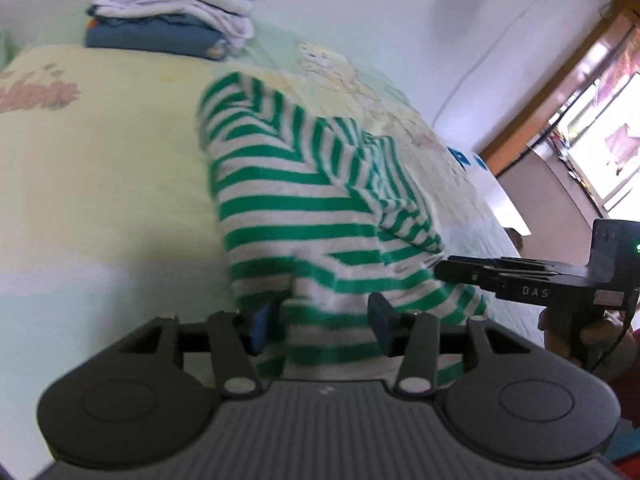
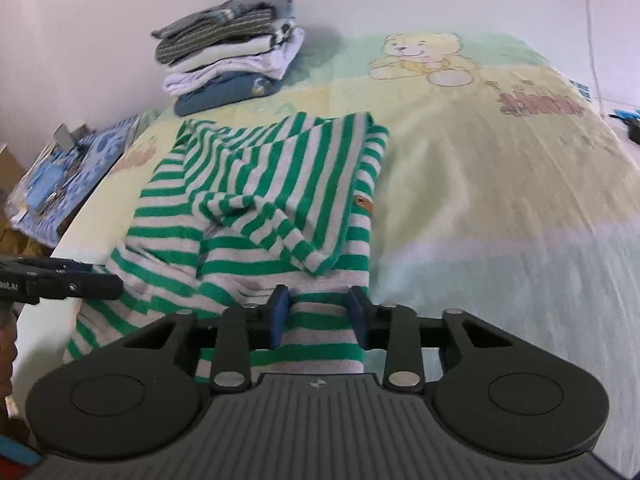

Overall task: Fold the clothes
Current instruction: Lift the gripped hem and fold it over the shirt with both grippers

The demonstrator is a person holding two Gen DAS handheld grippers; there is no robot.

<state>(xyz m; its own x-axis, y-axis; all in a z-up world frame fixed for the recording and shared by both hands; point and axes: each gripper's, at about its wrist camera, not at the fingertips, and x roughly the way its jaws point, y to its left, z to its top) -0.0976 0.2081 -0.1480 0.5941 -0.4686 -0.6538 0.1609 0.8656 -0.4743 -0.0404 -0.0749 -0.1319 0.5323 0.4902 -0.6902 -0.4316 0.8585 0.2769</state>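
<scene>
Pale wall [image 2: 80, 20] behind; bed [image 2: 500, 200] under a yellow-green bear-print quilt. Green-and-white striped garment [image 2: 256, 208] on the quilt, partly folded, one sleeve laid across the body, small brown tag at the right edge, hem at the near edge of the bed. Left hand-held gripper [image 1: 322, 322] at the near hem: blue pads apart, striped cloth lying between them, no clear pinch. Right hand-held gripper [image 2: 320, 316] also at the hem, beside the left: pads set closer together, a band of striped cloth running between them; pressed on it or not, cannot tell. Each gripper seen from the side in the other's view, reaching in over the garment's edge, a hand [image 1: 580, 336] behind the right one. Stack of folded clothes [image 2: 232, 52] well beyond the garment near the wall, blue piece at the bottom, grey striped on top. Blue patterned clutter [image 2: 68, 168] beside the bed's left edge. Wooden-framed doorway [image 1: 560, 92] far to the right in the left wrist view.
</scene>
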